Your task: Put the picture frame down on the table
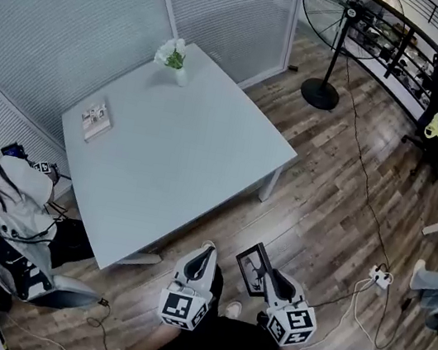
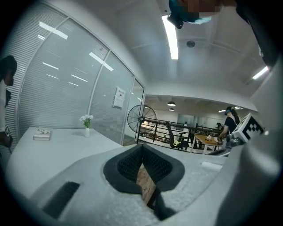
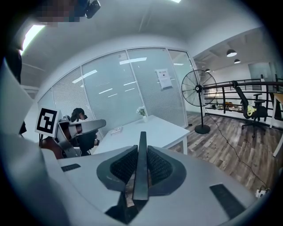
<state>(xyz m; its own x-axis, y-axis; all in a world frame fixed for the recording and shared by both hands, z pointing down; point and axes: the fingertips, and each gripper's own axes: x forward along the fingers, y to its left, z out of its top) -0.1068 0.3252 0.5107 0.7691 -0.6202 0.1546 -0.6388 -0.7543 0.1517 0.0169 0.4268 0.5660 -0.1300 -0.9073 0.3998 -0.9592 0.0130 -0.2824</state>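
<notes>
Black rectangular picture frame (image 3: 142, 145) is pinched edge-on by right gripper (image 3: 140, 170); left gripper (image 2: 142, 152) is pressed together, empty. Gripped at 1 edge, slippage short of the grey table (image 1: 187, 164), before its near edge, is risked.

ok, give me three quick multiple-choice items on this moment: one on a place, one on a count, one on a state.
1. Where is the picture frame relative to the table?
A. lying on it
B. in the air over the wood floor, short of it
C. under it

2. How many things stand or lie on the table?
A. none
B. five
C. two

3. The right claw is:
A. shut on the picture frame
B. open and empty
C. shut on a cup

Answers:
1 B: the head view shows the frame above floorboards, short of the table's near edge.
2 C: only a vase of flowers and a flat booklet are on it.
3 A: the right gripper view shows both pads pressed on the frame's thin edge.
</notes>
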